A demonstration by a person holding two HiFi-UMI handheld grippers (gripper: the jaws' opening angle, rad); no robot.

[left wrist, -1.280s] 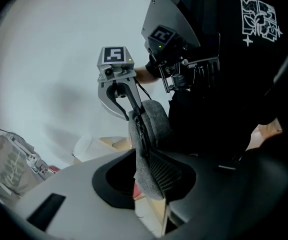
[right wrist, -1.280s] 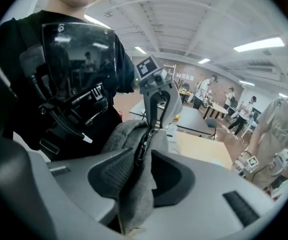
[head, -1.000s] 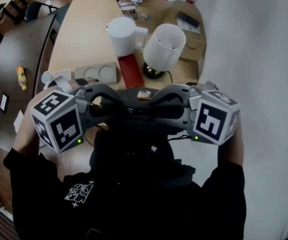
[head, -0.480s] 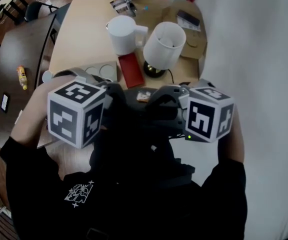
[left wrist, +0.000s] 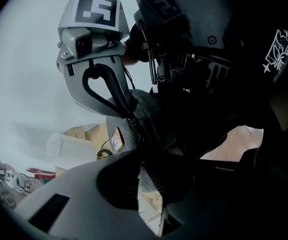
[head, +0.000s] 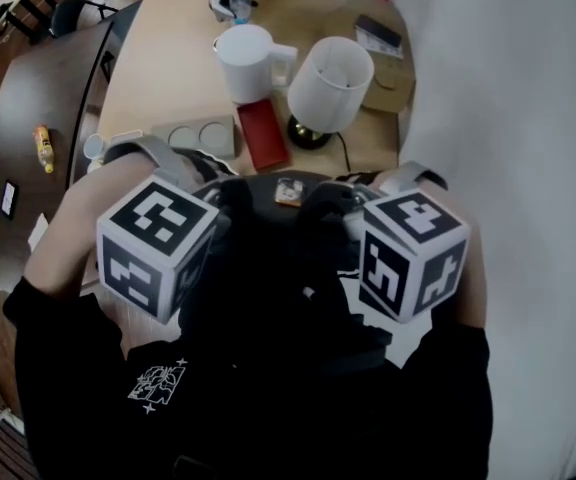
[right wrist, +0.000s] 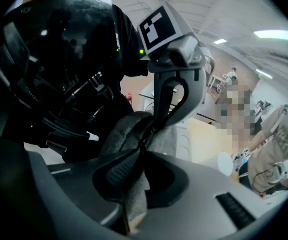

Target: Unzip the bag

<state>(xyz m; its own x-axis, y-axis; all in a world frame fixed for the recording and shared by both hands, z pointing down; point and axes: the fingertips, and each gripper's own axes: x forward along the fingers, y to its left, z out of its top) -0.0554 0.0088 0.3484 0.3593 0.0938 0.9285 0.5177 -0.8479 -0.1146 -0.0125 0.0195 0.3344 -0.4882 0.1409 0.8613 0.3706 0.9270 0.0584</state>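
A dark grey felt bag (head: 255, 200) sits at the head view's centre, its top edge pinched by the left gripper (left wrist: 140, 171) at 9 o'clock and the right gripper (right wrist: 134, 176) at 3 o'clock, both having just closed their jaws on the fabric, with a pale wooden worktop (head: 168, 68) at 12 o'clock.

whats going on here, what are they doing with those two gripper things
A person holds a gripper in each hand over a dark grey bag at the near edge of the table. The jaws of the left gripper and the right gripper have both just been closing, and each now pinches the bag's fabric near its top edge. It looks like the setup for unzipping, with no opening visible yet. I can't tell whether either gripper has the zip pull itself.
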